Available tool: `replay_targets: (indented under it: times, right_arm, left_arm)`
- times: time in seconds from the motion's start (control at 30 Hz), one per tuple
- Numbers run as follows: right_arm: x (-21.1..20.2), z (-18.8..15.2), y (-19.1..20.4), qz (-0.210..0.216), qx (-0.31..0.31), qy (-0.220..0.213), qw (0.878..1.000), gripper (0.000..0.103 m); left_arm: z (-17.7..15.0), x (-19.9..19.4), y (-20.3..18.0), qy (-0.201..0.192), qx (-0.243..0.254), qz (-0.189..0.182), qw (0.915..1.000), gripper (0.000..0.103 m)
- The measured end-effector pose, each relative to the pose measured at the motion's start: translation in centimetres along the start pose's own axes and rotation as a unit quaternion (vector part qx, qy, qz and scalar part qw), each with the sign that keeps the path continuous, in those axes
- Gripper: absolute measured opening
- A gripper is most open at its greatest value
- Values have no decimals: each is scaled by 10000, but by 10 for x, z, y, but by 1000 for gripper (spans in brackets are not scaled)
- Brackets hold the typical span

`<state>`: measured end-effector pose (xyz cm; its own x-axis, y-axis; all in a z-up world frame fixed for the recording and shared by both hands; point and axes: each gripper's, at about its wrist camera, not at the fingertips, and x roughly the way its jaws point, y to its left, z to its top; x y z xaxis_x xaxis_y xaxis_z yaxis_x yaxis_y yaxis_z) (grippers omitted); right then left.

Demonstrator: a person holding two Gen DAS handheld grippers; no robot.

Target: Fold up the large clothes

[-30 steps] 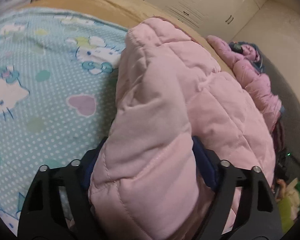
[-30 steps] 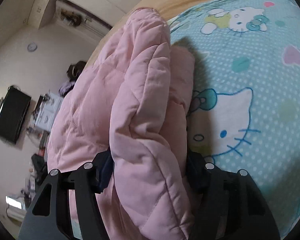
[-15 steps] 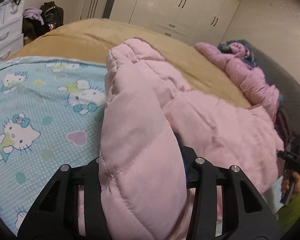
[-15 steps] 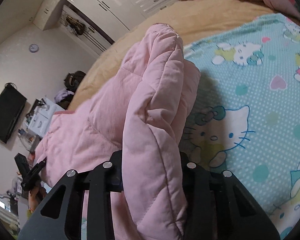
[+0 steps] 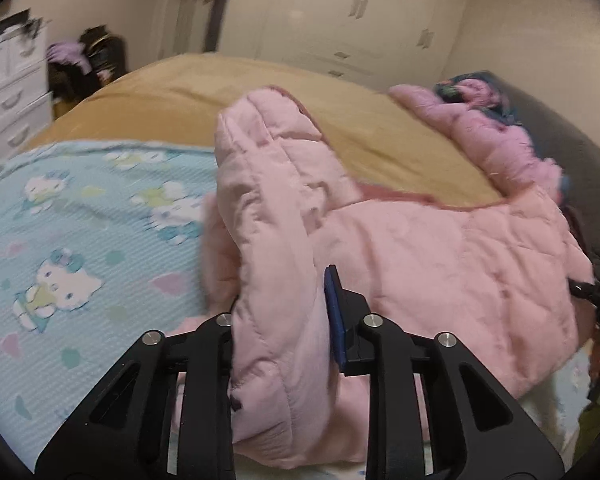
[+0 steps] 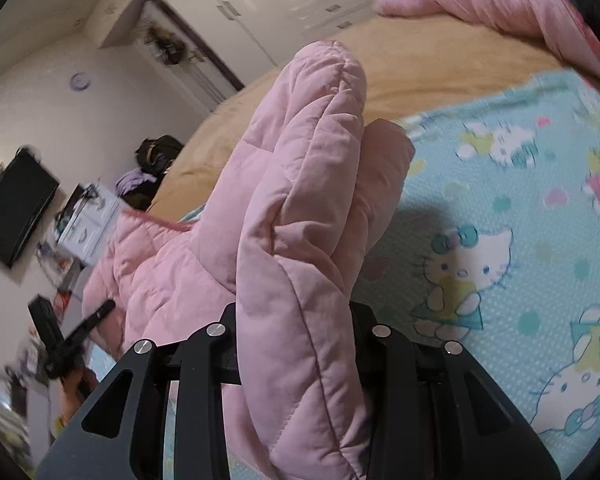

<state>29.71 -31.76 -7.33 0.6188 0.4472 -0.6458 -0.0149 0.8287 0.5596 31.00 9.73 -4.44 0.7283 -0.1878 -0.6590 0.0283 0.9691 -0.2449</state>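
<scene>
The left claw is closing on a thick ridge of the pink jacket, padding bunched between its jaws; the blue pad on the right jaw sits against the quilting. The right claw is clenched on another puffy fold of the same jacket, which bulges up and over its jaws. Each has taken a good mouthful, I'd say because the quilted stuff is slippery and springy and a thin pinch would likely slide out.

Both claws point down at a slant with the jacket rising in front of them, its gripped edges standing up off the bed. That looks like the start of a fold: two points along one edge held up so the edge can be carried over the body of the garment. The rest of the jacket sags away to the right in the left view and to the left in the right view, so the bulk hangs between the two grips, near the bed's edge.

Beyond it lies a blue cartoon-cat blanket, flat and clear, the likely landing place. Farther off is the tan bedspread, and at the far right corner another pink garment in a heap, probably waiting its turn. Wardrobes line the far wall.
</scene>
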Motion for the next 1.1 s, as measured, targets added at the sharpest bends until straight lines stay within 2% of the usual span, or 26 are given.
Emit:
replay_targets:
  times: [0.07, 0.1, 0.13, 0.23, 0.33, 0.47, 0.53, 0.57, 0.63, 0.67, 0.73, 0.83, 1.03, 1.1]
  right_arm:
    - [6, -3, -12, -20, 100, 57, 9999, 31]
    - [8, -4, -16, -25, 144, 76, 9999, 32]
    - [10, -6, -21, -27, 202, 97, 9997, 32]
    - [18, -10, -37, -23, 325, 169, 9993, 34]
    - [24, -14, -45, -26, 398, 215, 9990, 36]
    - [32, -15, -52, -14, 433, 279, 9987, 39]
    - [37, -14, -57, -7, 497, 319, 9983, 41]
    - [39, -15, -60, -2, 535, 336, 9980, 42]
    - [45, -14, -66, 20, 669, 390, 9970, 43]
    - [47, -13, -67, 22, 679, 413, 9968, 43]
    - [46, -12, -64, -16, 515, 481, 9975, 38]
    - [38, -12, -51, -23, 293, 547, 9981, 33]
    - [16, -22, -46, 89, 255, 521, 9983, 31]
    - [5, -27, -42, 161, 201, 538, 9982, 31]
  left_arm:
    - [-1, 9, 16, 58, -104, 90, 9999, 27]
    - [-2, 17, 24, 120, -182, 81, 9997, 36]
    - [-3, 21, 29, 141, -237, 85, 9996, 49]
    - [-14, 45, 45, 487, -413, 75, 9979, 75]
    - [-23, 57, 59, 553, -769, -157, 9954, 82]
    - [-30, 66, 68, 660, -1134, -548, 9898, 82]
    - [-33, 68, 65, 694, -1192, -643, 9884, 74]
    - [-32, 67, 60, 683, -1139, -612, 9893, 71]
    - [-28, 61, 47, 612, -852, -523, 9931, 57]
    - [-27, 59, 40, 581, -754, -466, 9944, 55]
    - [-24, 57, 33, 574, -617, -349, 9958, 45]
    - [-22, 44, 23, 537, -476, -270, 9971, 37]
    - [-31, 13, 13, 553, -174, -195, 9981, 35]
    - [-37, -4, 14, 536, -258, -277, 9978, 35]
